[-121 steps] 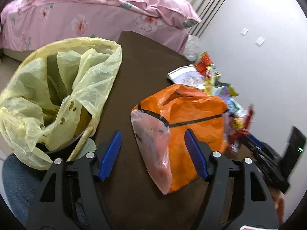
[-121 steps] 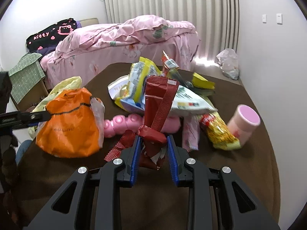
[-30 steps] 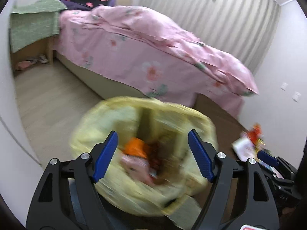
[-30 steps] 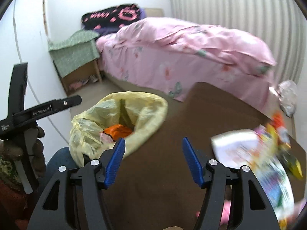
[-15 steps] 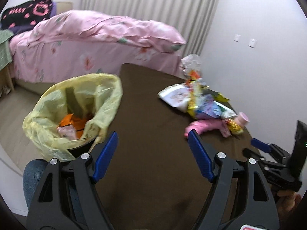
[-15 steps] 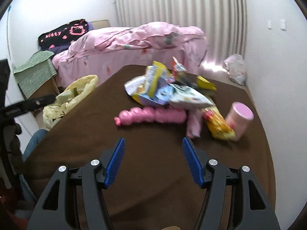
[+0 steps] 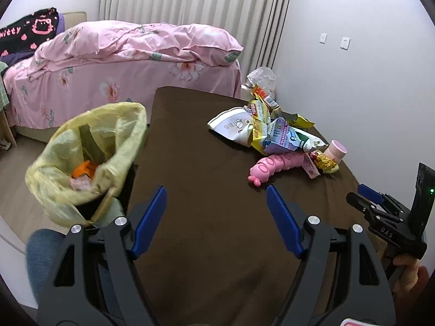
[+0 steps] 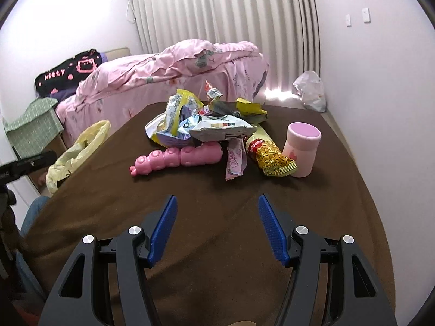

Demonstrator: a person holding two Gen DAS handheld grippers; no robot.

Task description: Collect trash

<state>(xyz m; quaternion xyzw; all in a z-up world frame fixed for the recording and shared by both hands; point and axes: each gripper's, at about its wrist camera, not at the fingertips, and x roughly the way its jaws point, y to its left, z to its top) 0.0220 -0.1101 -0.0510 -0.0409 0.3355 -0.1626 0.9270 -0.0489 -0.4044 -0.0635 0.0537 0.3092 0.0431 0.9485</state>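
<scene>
A heap of snack wrappers (image 8: 206,119) (image 7: 269,130) lies on the far half of the brown table (image 8: 217,203). A pink caterpillar toy (image 8: 176,159) (image 7: 277,164), a yellow noodle packet (image 8: 272,156) and a pink cup (image 8: 300,146) (image 7: 337,150) lie in front of it. Beside the table's left edge stands a bin with a yellow bag (image 7: 89,149) (image 8: 78,149), orange and red trash inside. My left gripper (image 7: 216,203) is open and empty over the table's near left part. My right gripper (image 8: 217,212) (image 7: 365,194) is open and empty, well short of the heap.
A bed with a pink quilt (image 7: 130,54) (image 8: 174,73) stands behind the table. A white plastic bag (image 8: 310,91) lies on the floor by the curtain. A green-checked cloth covers a small stand (image 8: 32,122) at the left. A person's knee in blue (image 7: 43,255) is at the table's near left.
Both grippers swung from the bin on the left back toward the table and the heap. Four seconds ago the right was shut on a red wrapper, and an orange bag lay on the table; both now lie in the bin.
</scene>
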